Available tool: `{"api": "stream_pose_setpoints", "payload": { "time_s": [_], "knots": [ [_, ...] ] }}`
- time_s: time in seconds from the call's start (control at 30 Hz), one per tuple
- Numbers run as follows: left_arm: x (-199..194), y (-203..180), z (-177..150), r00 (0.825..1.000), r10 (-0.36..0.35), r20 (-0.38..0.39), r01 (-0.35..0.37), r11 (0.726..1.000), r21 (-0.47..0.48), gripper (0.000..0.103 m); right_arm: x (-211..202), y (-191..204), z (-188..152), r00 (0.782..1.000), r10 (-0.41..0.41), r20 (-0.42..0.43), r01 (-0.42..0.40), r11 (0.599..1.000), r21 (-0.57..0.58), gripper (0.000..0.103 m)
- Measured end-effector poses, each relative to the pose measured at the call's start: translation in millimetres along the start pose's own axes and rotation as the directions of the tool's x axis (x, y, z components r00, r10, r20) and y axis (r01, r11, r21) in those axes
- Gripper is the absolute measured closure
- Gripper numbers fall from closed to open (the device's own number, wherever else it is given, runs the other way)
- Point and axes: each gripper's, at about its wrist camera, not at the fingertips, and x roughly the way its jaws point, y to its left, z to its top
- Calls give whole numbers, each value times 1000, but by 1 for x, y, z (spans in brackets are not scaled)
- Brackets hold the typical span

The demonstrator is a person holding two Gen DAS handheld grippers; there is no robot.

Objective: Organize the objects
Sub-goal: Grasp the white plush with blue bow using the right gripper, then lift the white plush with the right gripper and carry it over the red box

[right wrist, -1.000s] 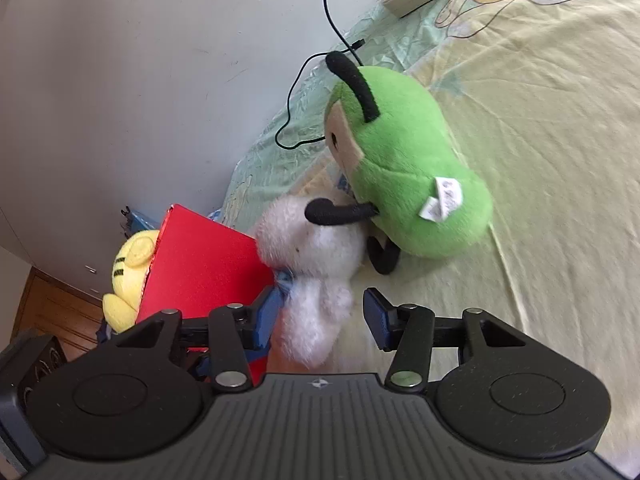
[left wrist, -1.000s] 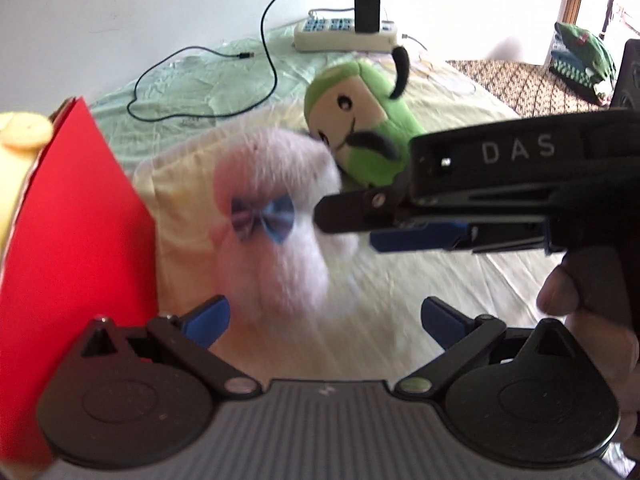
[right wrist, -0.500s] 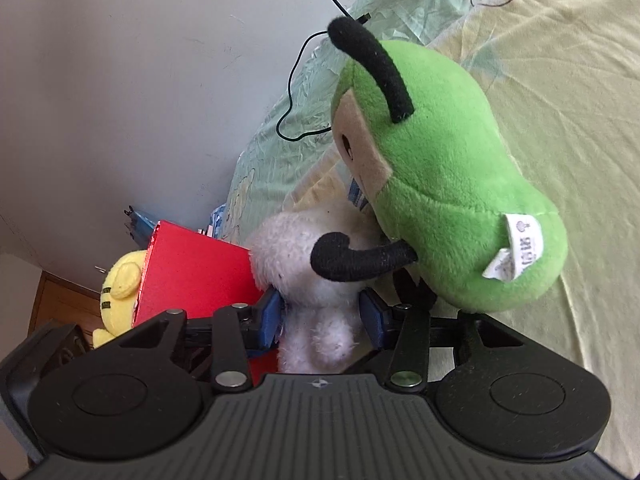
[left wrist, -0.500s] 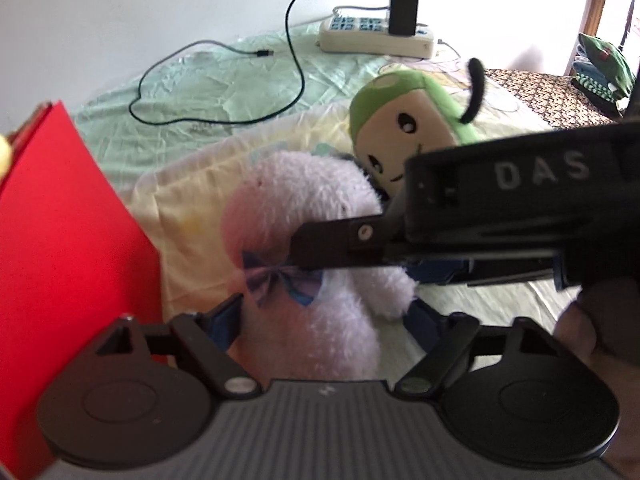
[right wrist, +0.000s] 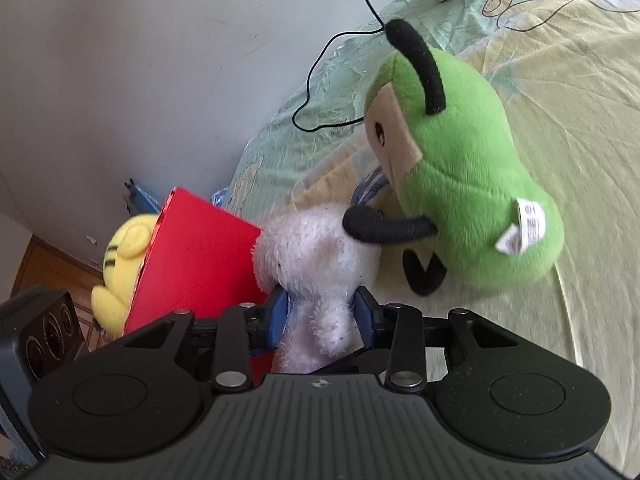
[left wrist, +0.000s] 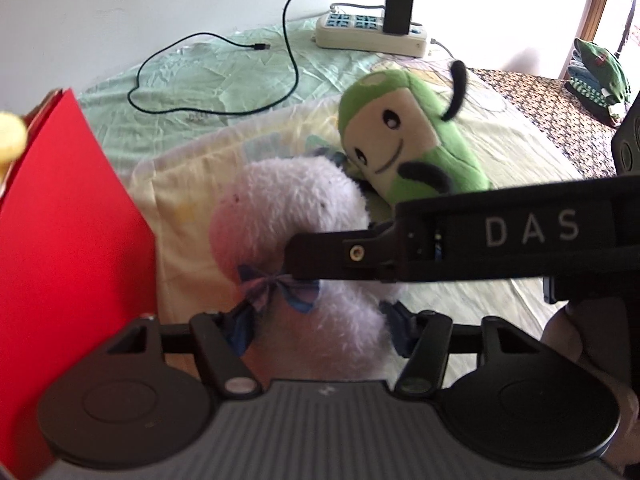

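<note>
Both tongs were clamped on the fluffy white plush (right wrist: pixel 316 248): left tongs (left wrist: pixel 320 326) and right tongs (right wrist: pixel 321 312). It sat on the bed (right wrist: pixel 560 128), touching the green plush (right wrist: pixel 460 152), beside the red box (right wrist: pixel 196 264).

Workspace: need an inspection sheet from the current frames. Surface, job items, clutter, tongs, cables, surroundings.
Surface: bed sheet, pale yellow-green, cartoon print, wrinkled.
Job's things: white plush with a bow, touching the green plush; red box beside it, yellow plush at the box's far side.
Clutter: folded clothes at the far edge.
Grippers: right tongs shut on the white plush; left tongs straddle it, contact unclear.
Cables: black cable loose on the sheet; power strip with a black charger plugged in.
Surroundings: white wall; wooden floor beyond the box.
</note>
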Motion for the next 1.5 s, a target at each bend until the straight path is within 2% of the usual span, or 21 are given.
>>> {"api": "stream_pose_setpoints", "payload": {
  "time_s": [0.43, 0.63, 0.87, 1.17, 1.5],
  "knots": [
    [-50, -16, -53, 999, -24, -46, 22, 999, -32, 42, -37, 7, -55, 995, 34, -91, -31, 999, 35, 64],
    [-76, -20, -75, 998, -36, -57, 33, 999, -43, 42, -45, 22, -74, 989, 54, -141, -53, 999, 10, 64],
    [-110, -14, -98, 999, -18, -42, 16, 999, -49, 42, -45, 48, -90, 972, 104, -213, -116, 992, -45, 64],
    [-160, 13, -132, 1000, 19, -23, -20, 999, -48, 42, -25, 94, -111, 929, 169, -330, -215, 971, -108, 64],
    [-220, 93, -159, 998, 29, 57, -23, 995, -99, 42, 22, 179, -136, 897, 218, -384, -319, 922, -221, 64]
  ]
}}
